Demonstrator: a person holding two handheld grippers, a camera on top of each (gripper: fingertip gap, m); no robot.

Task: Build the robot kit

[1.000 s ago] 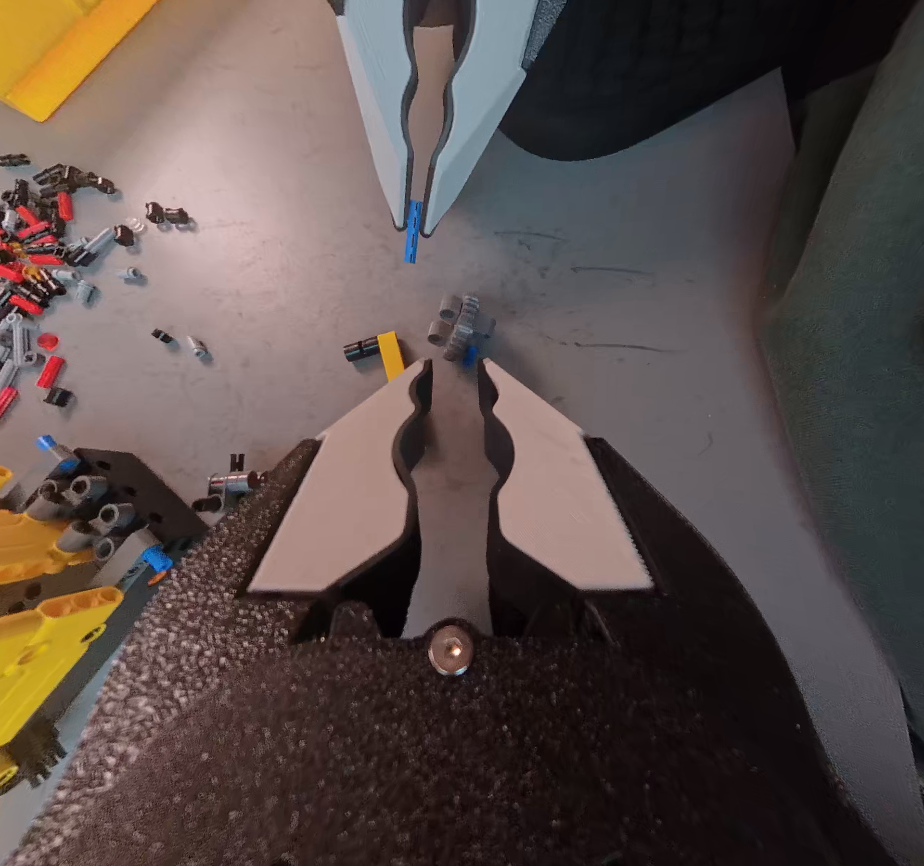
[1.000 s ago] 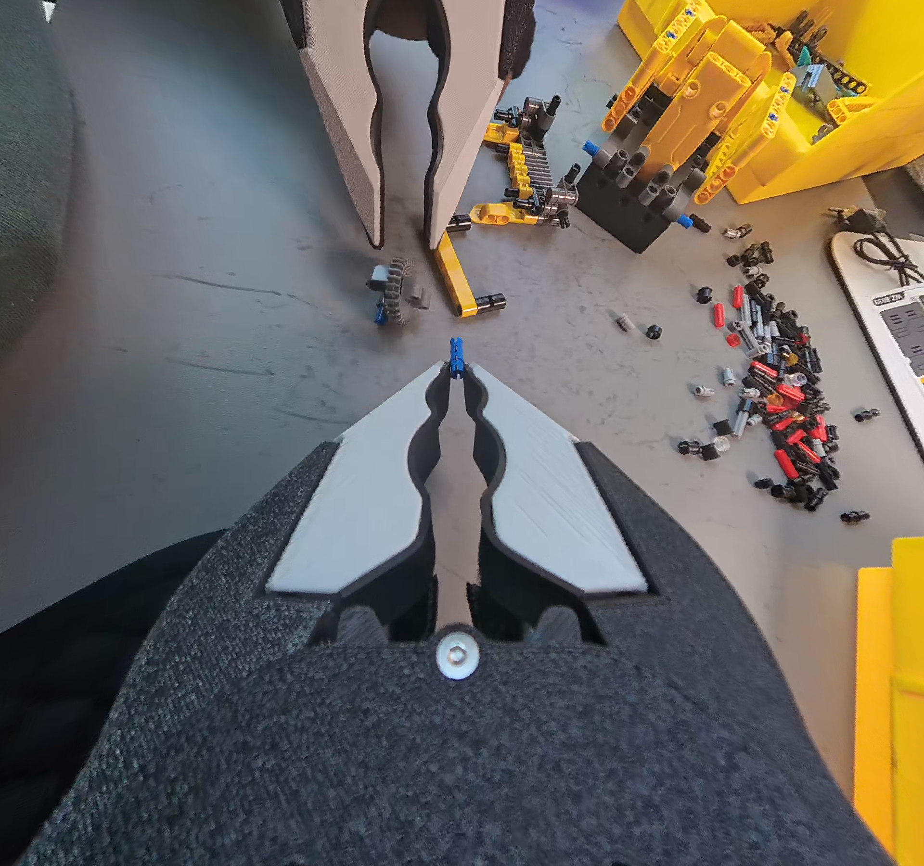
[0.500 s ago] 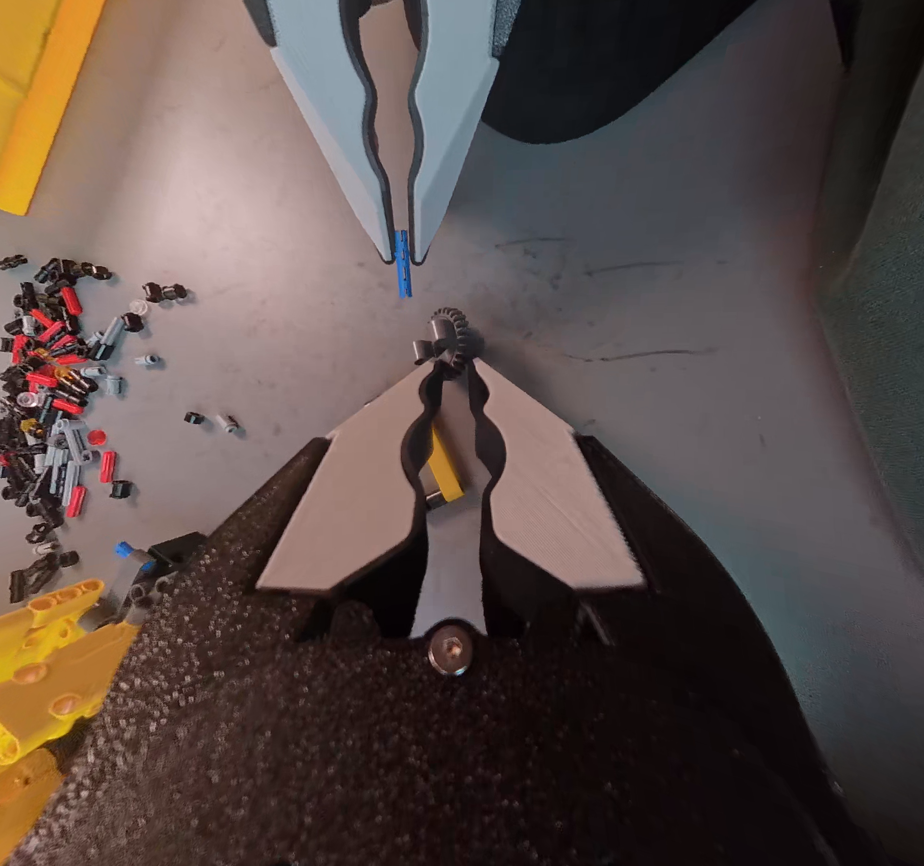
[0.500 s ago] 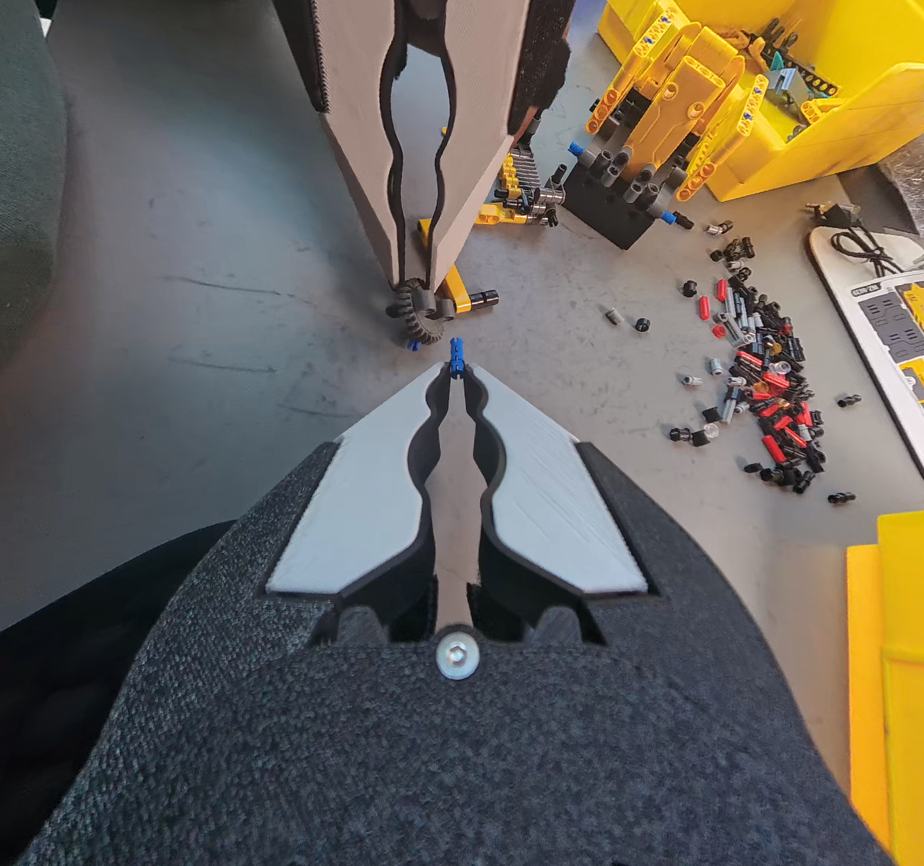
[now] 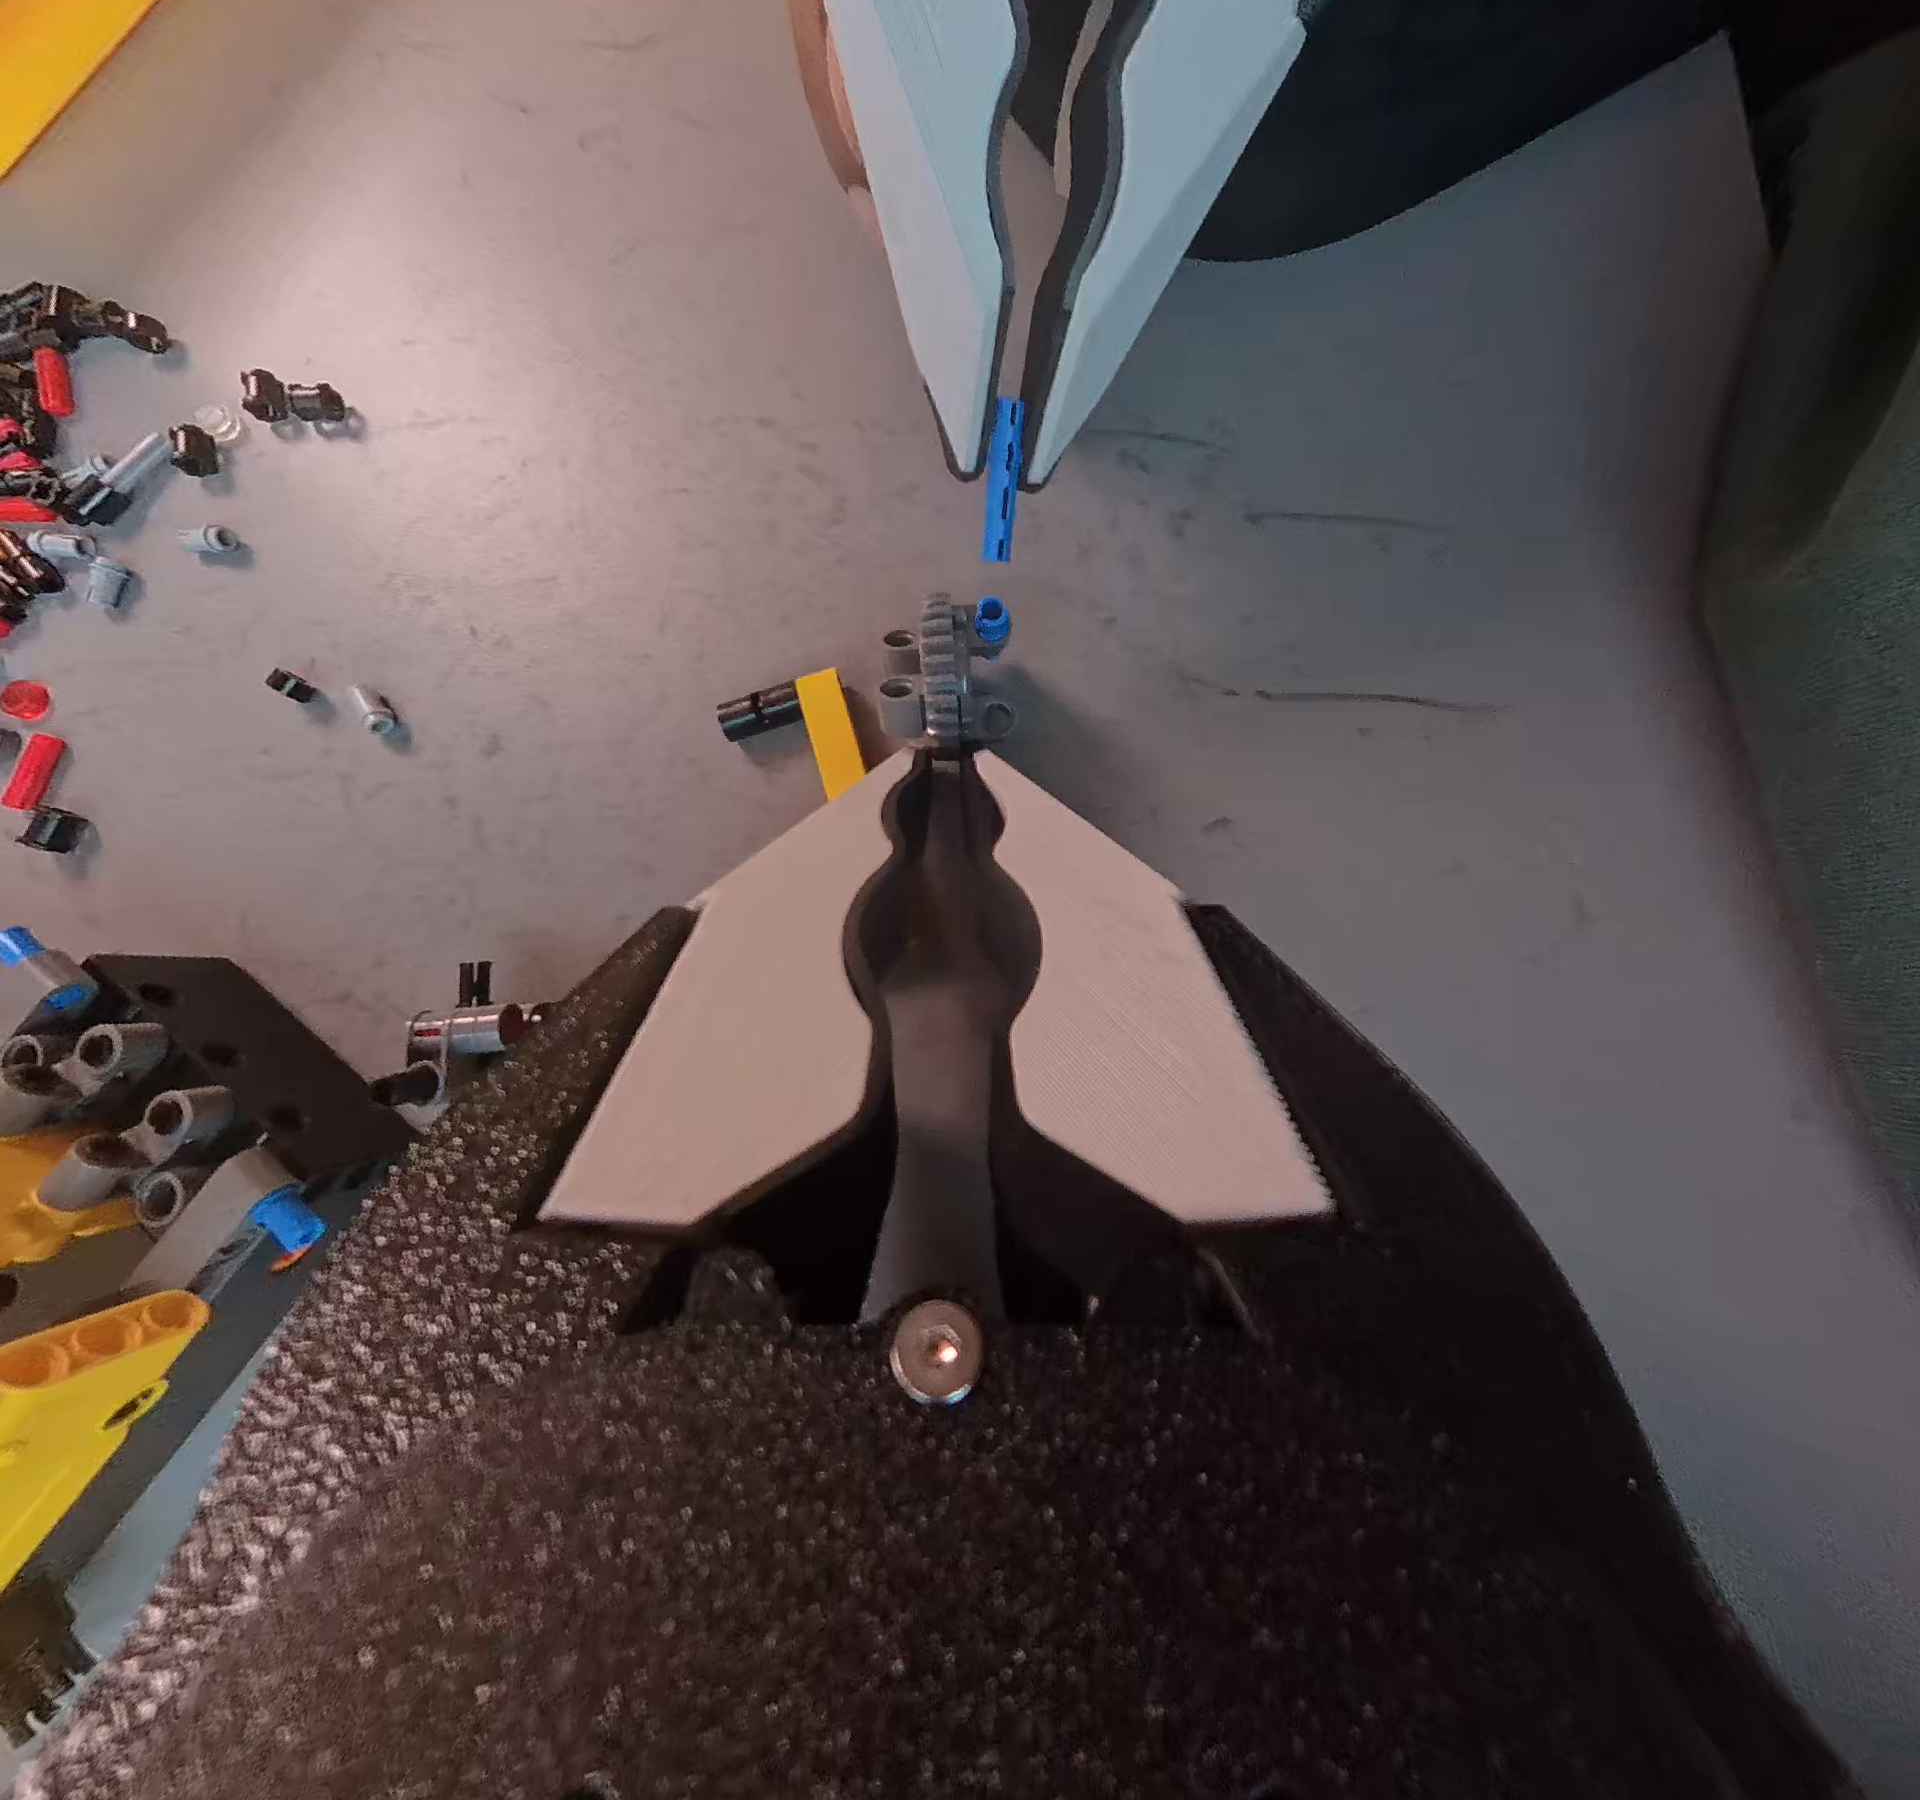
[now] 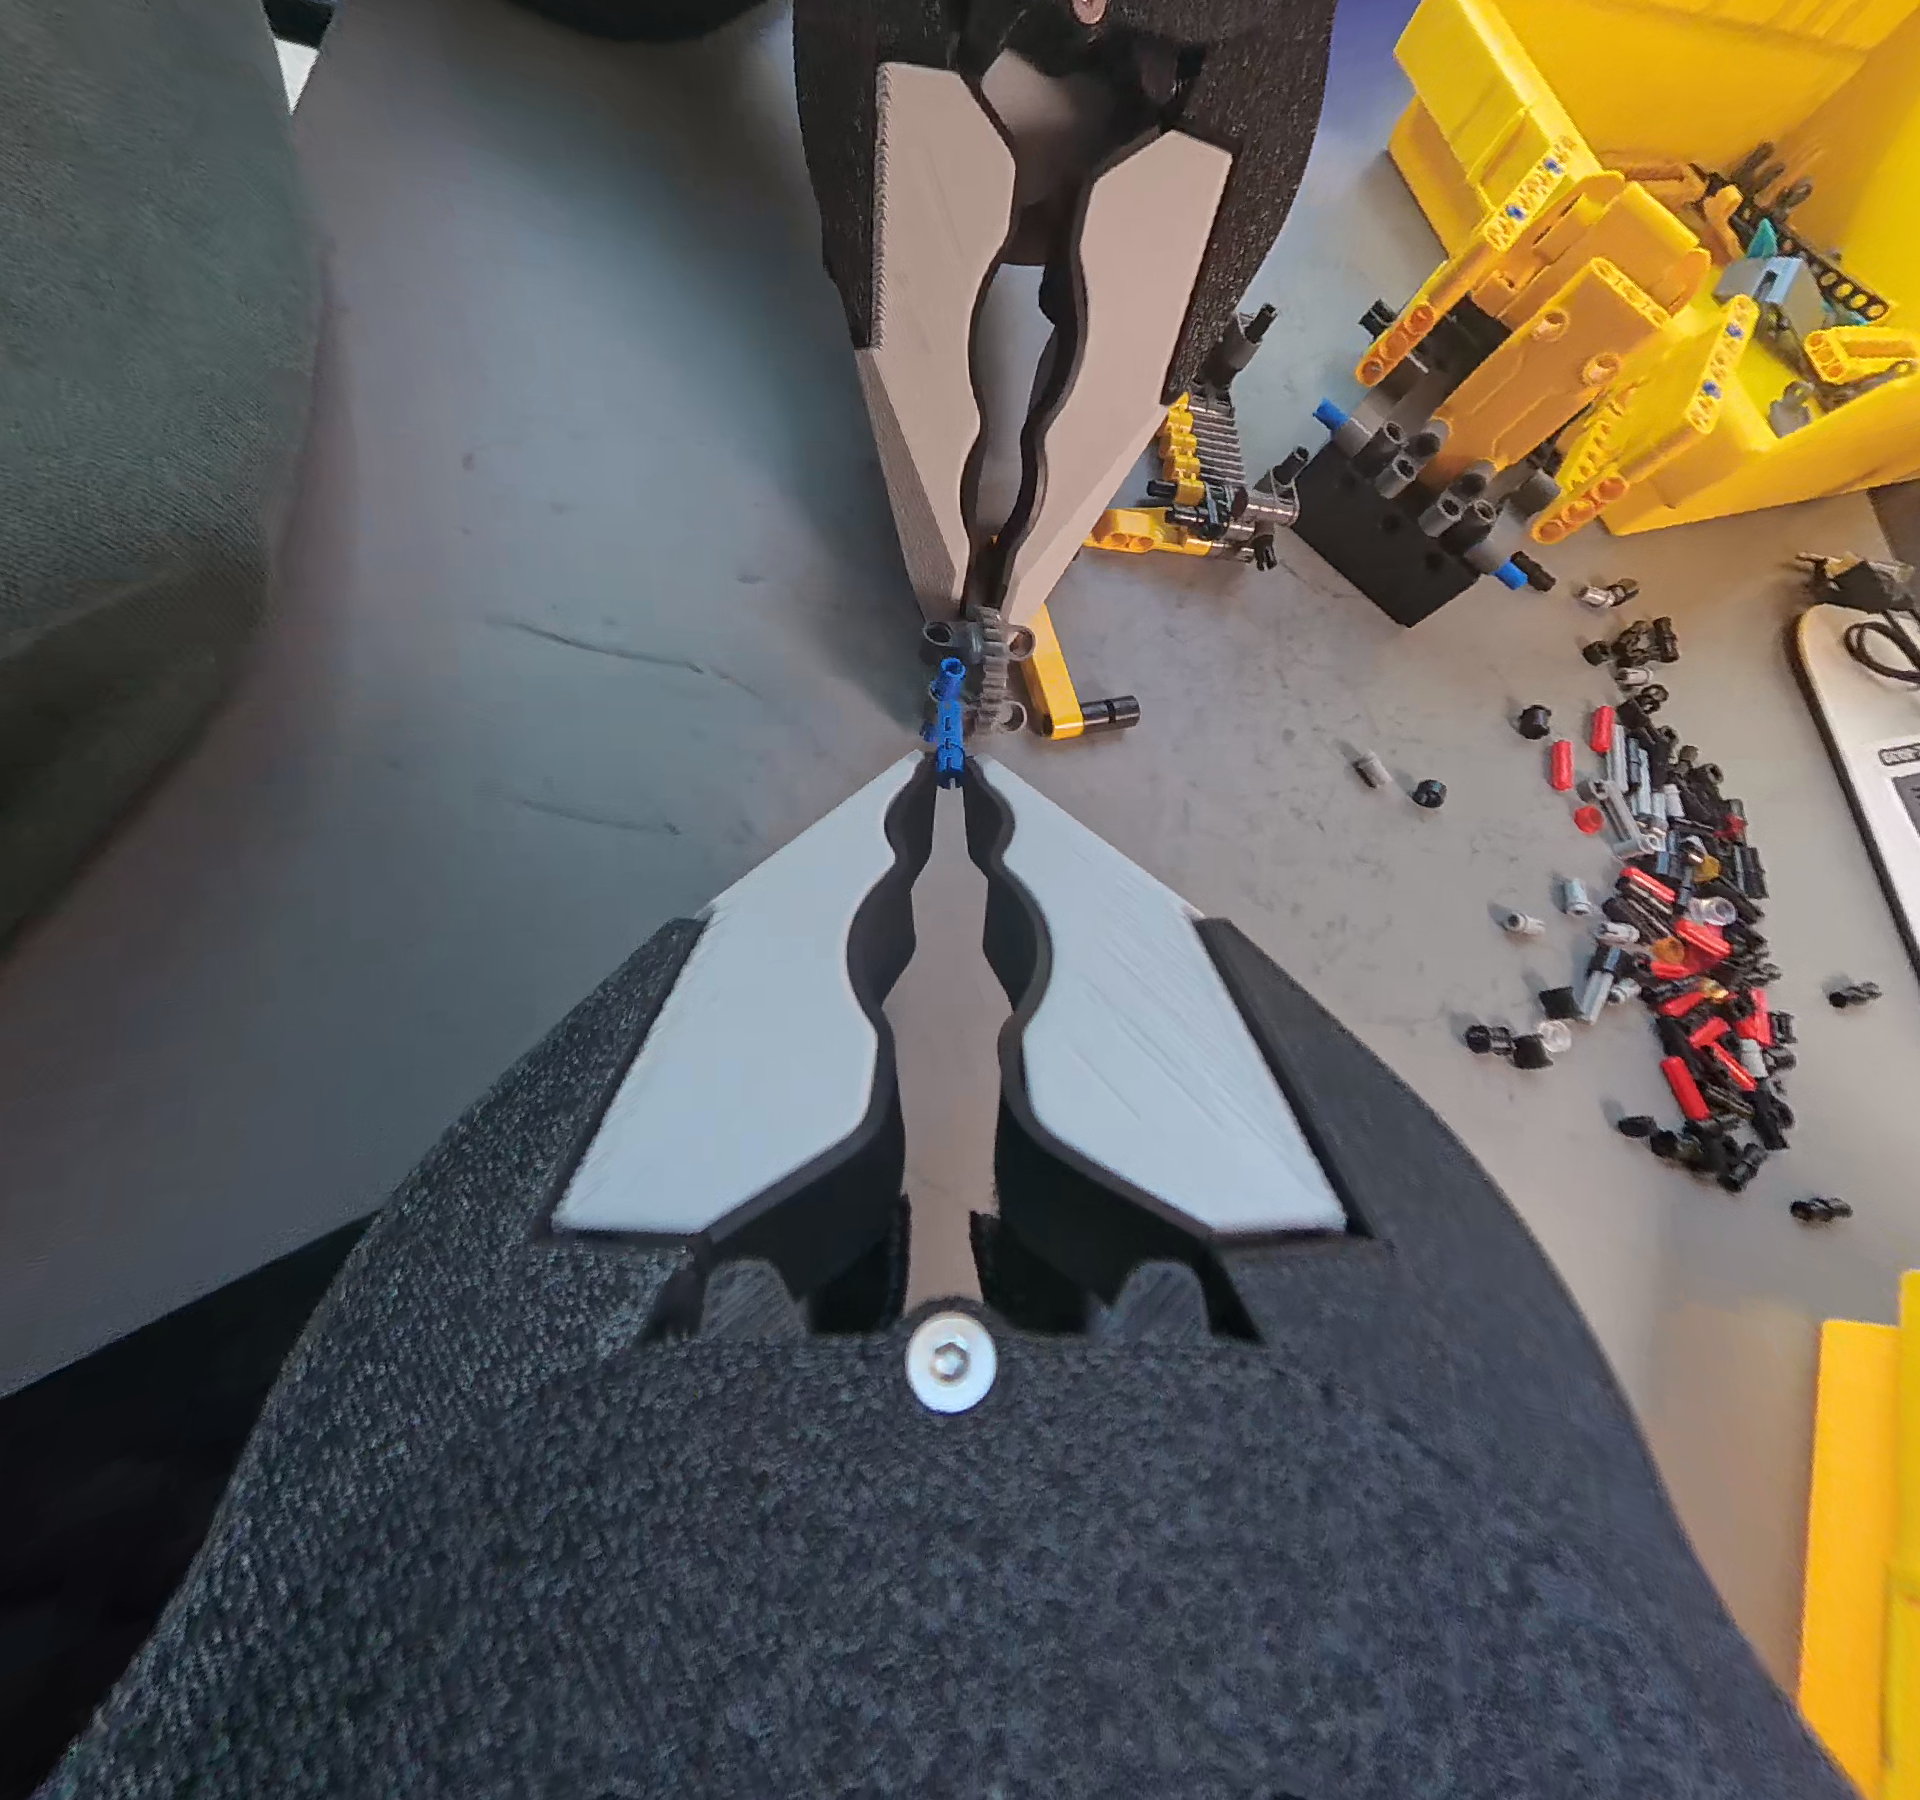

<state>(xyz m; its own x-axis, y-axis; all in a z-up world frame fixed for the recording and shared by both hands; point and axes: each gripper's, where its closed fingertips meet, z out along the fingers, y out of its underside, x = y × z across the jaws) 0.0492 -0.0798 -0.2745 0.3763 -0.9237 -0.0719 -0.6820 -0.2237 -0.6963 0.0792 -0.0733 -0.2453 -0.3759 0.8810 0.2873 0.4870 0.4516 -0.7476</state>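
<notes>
Bin: where the grey table [image 6: 582,607] ends far right, we see a yellow bin [image 6: 1714,88] holding yellow beams.
Left gripper [image 5: 948,755]: clamps the gear assembly [image 5: 940,675].
Right gripper [image 6: 943,761]: pinches a blue pin [image 6: 948,727].

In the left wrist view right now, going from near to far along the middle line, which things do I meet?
left gripper → grey gear assembly held at its tips → small blue pin on the assembly → blue axle → right gripper shut on that axle → dark sleeve behind it.

Loose parts pile [image 6: 1673,961] rightward, table [image 6: 582,524] leftward
</notes>
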